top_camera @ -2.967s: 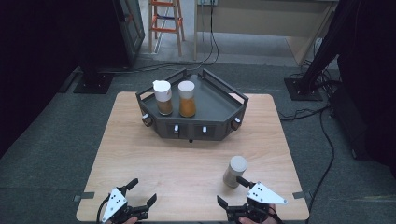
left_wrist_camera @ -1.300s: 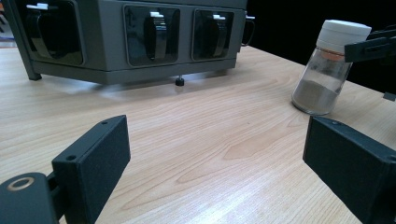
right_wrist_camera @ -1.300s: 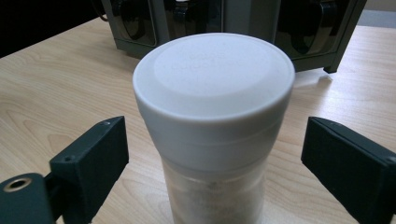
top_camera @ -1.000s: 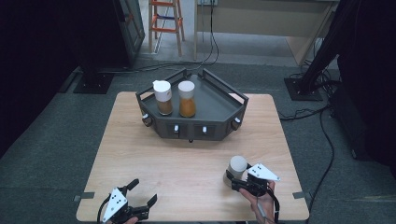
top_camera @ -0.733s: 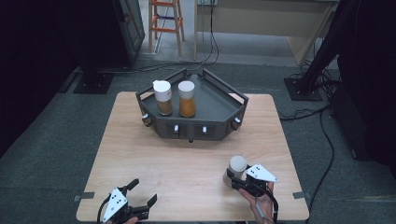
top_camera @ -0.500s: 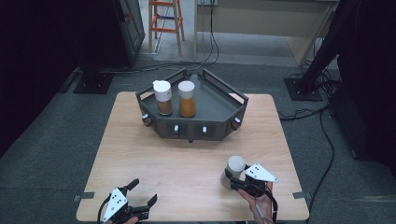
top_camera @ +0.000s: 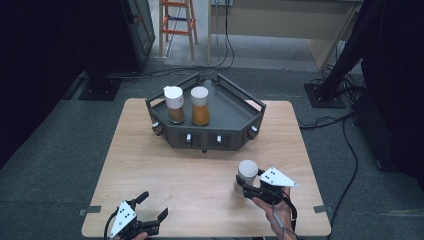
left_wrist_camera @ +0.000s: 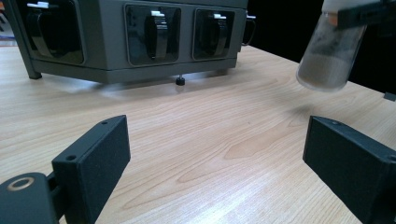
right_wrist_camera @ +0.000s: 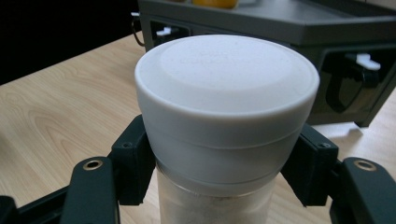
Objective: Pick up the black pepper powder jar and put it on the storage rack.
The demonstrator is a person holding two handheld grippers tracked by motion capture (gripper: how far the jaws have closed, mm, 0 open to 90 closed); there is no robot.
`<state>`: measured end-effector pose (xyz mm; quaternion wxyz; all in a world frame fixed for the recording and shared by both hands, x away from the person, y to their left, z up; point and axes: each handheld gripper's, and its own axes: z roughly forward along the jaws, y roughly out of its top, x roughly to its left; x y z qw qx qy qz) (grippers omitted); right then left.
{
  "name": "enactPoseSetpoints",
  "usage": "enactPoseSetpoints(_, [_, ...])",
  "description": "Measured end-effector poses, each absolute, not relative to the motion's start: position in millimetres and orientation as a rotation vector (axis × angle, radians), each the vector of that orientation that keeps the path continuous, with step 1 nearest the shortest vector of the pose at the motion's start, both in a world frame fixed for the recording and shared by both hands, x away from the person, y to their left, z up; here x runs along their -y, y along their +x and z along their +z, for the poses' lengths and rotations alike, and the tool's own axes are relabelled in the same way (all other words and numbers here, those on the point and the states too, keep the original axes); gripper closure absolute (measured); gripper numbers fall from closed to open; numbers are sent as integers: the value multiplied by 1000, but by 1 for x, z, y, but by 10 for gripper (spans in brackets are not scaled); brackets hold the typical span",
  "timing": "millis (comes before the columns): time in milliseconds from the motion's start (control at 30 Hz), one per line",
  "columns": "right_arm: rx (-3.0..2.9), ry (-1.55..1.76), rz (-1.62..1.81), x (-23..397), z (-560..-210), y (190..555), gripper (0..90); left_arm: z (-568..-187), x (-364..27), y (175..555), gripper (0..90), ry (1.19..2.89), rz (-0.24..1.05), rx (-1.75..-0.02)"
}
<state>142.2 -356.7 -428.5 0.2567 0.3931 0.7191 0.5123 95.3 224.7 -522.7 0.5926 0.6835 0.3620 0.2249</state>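
While the right gripper (top_camera: 246, 184) pinches a jar (top_camera: 246, 175) just under its white lid (right_wrist_camera: 227, 79), the jar hangs a little above the bench (top_camera: 165, 160), near the right front part of it. In the left gripper view the jar's bottom is clear of the wood and the jar leans slightly; it has a pale powder inside. The two black jaws press on both sides of the jar's neck, as the right gripper view shows. The person's hand (top_camera: 277, 212) holds this gripper from below.

The left gripper (top_camera: 150, 220) rests at the front left edge of the bench, well apart from the jar. Its jaws are spread wide and there is only bare wood between them.

At the back middle of the bench stands a dark grey tray (top_camera: 235, 107) with raised walls. Two other jars (top_camera: 187, 105) with white lids stand upright in it, side by side, with brown and orange contents.
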Motion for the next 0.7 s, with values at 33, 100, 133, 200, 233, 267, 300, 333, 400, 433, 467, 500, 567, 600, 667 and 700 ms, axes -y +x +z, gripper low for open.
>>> enactPoseSetpoints(33, [-1953,1056,1389,356,-426,143,347,-523,-225,95,73,1591,522,-842])
enactPoseSetpoints(100, [-1956,1042,1393,355,-419,147,347,-523,-225,96,73,1594,524,-841])
enactPoseSetpoints(133, [-1957,1037,1396,355,-416,149,347,-523,-225,96,73,1593,524,-842])
enactPoseSetpoints(200, [-1960,1024,1399,354,-409,153,347,-523,-225,96,73,1591,524,-843])
enactPoseSetpoints(233, [-1962,1017,1401,353,-405,156,347,-523,-225,96,73,1592,524,-842])
enactPoseSetpoints(267, [-1965,1012,1405,353,-402,158,347,-523,-225,96,73,1592,523,-843])
enactPoseSetpoints(300, [-1967,1009,1414,353,-400,162,347,-523,-225,96,73,1593,524,-842])
enactPoseSetpoints(333, [-1968,1011,1420,353,-398,164,347,-523,-225,96,73,1593,523,-842])
enactPoseSetpoints(400, [-1969,1011,1435,353,-393,170,347,-523,-225,96,73,1593,523,-841])
enactPoseSetpoints(433, [-1969,1008,1440,353,-390,172,347,-523,-225,96,73,1592,522,-842])
enactPoseSetpoints(467, [-1968,1009,1447,353,-388,174,347,-523,-226,96,73,1593,523,-841])
enactPoseSetpoints(500, [-1967,1007,1449,352,-386,176,347,-523,-226,96,73,1593,524,-842])
enactPoseSetpoints(567, [-1971,1001,1445,351,-381,180,347,-523,-226,96,73,1592,524,-843])
enactPoseSetpoints(600, [-1972,997,1445,350,-379,181,347,-523,-226,96,73,1593,524,-843])
enactPoseSetpoints(667, [-1975,991,1449,348,-375,185,347,-523,-226,96,73,1594,525,-841])
enactPoseSetpoints(700, [-1976,989,1450,348,-373,186,347,-523,-226,96,73,1594,525,-841])
